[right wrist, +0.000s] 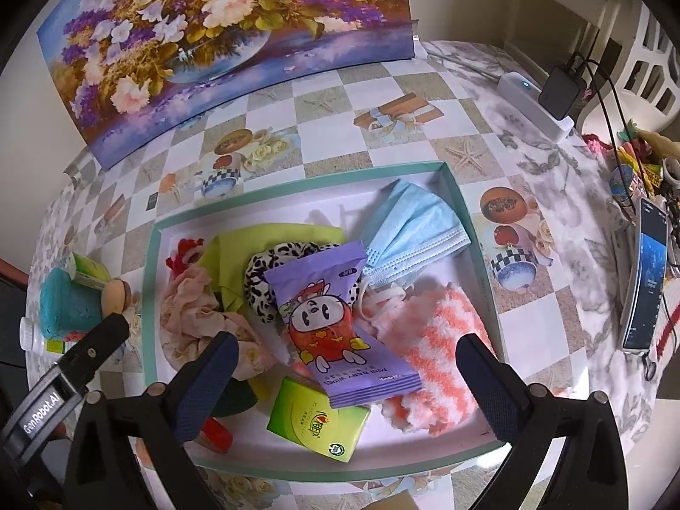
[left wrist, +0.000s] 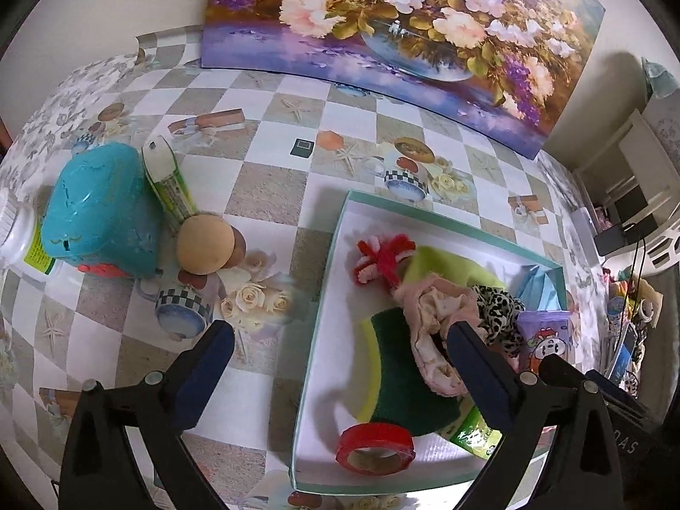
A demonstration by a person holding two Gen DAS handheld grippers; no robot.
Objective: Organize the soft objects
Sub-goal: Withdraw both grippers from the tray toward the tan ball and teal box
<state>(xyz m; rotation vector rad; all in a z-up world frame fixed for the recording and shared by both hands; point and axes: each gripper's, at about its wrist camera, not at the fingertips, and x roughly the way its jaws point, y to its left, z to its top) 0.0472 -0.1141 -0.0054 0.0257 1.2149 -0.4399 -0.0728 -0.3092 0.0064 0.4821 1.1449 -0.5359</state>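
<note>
over the teal-rimmed white cardboard box (right wrist: 463,212), right gripper (right wrist: 346,355) and left gripper (left wrist: 340,340) both hover, jaws released, empty. purple baby-wipes pack (right wrist: 335,318) lies inside; tan round sponge (left wrist: 205,244) waits on desk—pinch centrally, gently.

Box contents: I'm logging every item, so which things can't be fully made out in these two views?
- Green sponge: left wrist view, partly under the pink cloth and gripper finger.
- Striped fuzzy sock: right wrist view, partly under the purple wipes pack.
- White bottle: left wrist view, behind the teal toy.
- Red tape roll: right wrist view, mostly behind gripper finger.
</note>
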